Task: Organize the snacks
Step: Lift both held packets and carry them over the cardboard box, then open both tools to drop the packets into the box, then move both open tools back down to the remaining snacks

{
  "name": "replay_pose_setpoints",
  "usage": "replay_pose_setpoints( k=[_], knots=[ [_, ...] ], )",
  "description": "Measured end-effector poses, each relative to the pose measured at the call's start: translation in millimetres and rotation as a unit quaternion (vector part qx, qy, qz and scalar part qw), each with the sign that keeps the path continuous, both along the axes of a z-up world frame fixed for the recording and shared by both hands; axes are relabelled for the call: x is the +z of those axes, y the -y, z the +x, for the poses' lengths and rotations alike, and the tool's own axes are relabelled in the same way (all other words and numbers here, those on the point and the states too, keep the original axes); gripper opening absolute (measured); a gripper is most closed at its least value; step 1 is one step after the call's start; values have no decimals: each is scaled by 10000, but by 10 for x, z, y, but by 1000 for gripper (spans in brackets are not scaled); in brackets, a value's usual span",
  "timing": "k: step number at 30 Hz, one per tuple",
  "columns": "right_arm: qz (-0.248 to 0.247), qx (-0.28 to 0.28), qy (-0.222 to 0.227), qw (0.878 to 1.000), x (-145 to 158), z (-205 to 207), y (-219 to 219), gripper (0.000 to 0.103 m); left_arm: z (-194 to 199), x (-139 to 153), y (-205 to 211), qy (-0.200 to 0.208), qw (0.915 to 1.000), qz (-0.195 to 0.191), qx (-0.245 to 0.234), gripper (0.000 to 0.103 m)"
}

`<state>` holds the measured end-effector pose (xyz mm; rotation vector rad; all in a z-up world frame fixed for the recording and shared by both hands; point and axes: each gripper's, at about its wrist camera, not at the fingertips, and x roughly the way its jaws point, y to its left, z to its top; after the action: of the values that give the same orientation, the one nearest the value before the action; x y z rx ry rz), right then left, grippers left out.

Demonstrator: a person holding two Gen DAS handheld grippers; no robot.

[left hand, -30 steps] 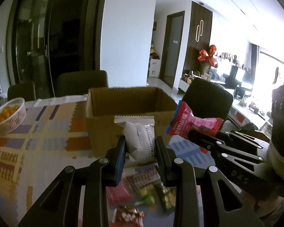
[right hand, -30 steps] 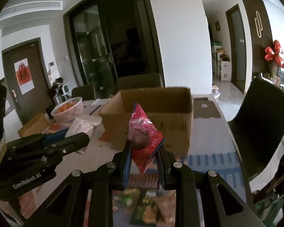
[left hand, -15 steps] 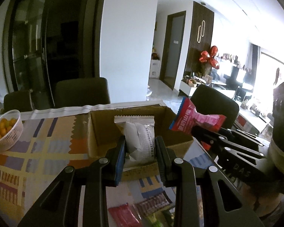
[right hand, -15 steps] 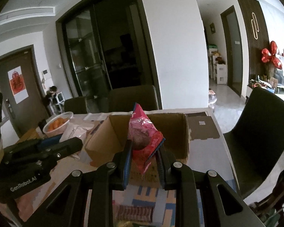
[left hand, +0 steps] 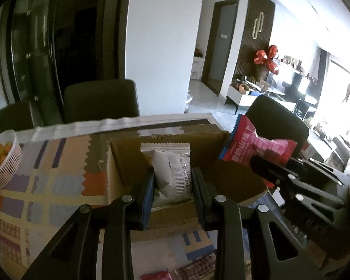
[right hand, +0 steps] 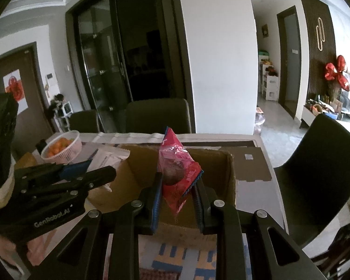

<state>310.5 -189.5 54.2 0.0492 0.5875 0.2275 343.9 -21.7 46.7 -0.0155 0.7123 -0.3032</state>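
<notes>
Left gripper is clamped on a white packet, held upright over the near side of the open box, while the right gripper pinches a red packet above the same box. Only the left view shows more snacks lying on the patterned cloth in front of the box, and the red packet at the box's right corner. Only the right view shows the brown flap lying flat to the right of the box; both show the basket of oranges to the box's left.
</notes>
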Motion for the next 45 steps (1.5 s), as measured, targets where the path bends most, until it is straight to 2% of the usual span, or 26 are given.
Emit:
replay_pose_setpoints(
  k=[1,3,4,5,12,19,22,25,27,29,38,45],
  knots=[
    [-41,-21,-35,10000,-4,37,-8,26,29,-12,-1,-16,10000,58,73,40],
    [-139,-100,-91,9998,-33,82,-27,34,29,-9,-9,12,9997,147,184,57],
    [-195,-164,-122,9996,-29,94,-30,47,6,-4,-26,42,9996,153,240,59],
    [-214,-213,-128,9995,-33,85,-24,53,-17,-5,-47,57,9995,150,261,59],
    [-200,-196,-45,9996,2,-157,21,53,-441,71,-56,337,9978,486,292,65],
    [-212,-158,154,9995,68,-593,24,54,-909,170,-60,652,9957,614,230,67],
    [-155,-156,236,9995,94,-771,43,58,-1102,200,-52,744,9953,603,153,67],
    [-175,-120,336,9992,111,-964,46,58,-1279,215,-25,800,9950,596,83,67],
    [-168,-97,364,9991,112,-1071,47,59,-1382,212,-22,811,9952,540,44,67],
    [-168,-81,384,9991,102,-1162,34,64,-1500,203,-21,800,9958,452,9,67],
    [-180,19,315,9993,-25,-1521,37,64,-1871,60,-6,681,9973,263,-32,68],
    [-265,-16,110,9996,-211,-1694,41,64,-2101,-207,23,526,9978,410,-69,69]
  ],
)
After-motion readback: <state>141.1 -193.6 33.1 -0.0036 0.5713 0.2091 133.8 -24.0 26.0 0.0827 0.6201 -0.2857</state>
